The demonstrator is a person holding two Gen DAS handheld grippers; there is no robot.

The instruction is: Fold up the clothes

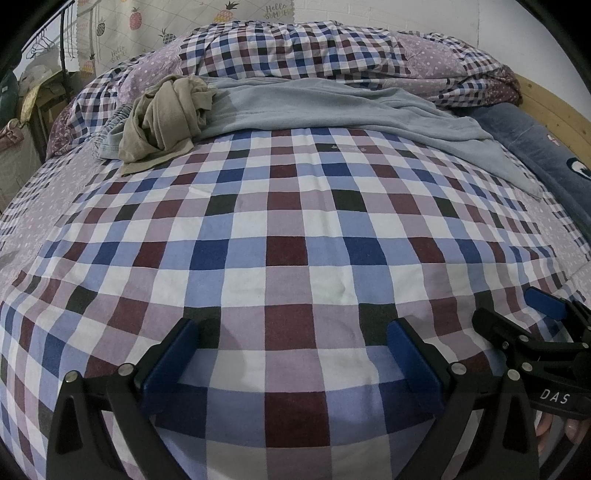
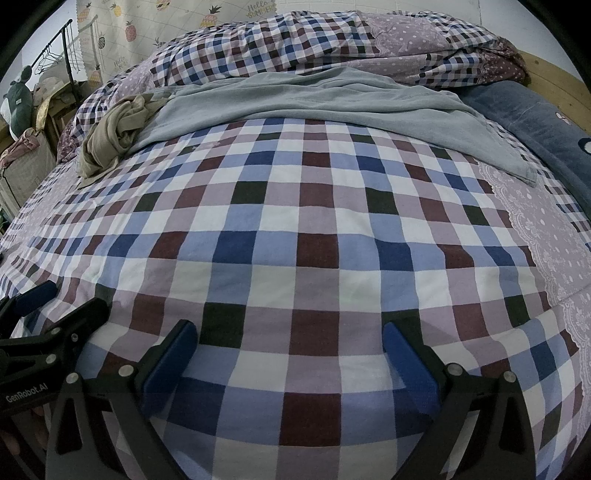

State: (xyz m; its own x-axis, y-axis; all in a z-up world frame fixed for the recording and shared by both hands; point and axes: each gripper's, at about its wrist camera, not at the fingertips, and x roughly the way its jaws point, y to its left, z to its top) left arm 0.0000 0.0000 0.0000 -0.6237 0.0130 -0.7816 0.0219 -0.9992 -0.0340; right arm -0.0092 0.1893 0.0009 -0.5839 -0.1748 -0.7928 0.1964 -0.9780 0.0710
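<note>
A crumpled beige garment lies at the far left of the checked bed sheet. A light grey-blue garment is spread loosely across the far side, one corner trailing down to the right. My left gripper hovers open over the near part of the sheet, nothing between its blue pads. My right gripper is open too, side by side with the left; each shows at the edge of the other's view. Both are well short of the clothes.
A bunched checked duvet lies along the far side of the bed. A dark blue blanket and a wooden bed frame are at the right. A clothes rack, pineapple-print curtain and cluttered boxes stand at far left.
</note>
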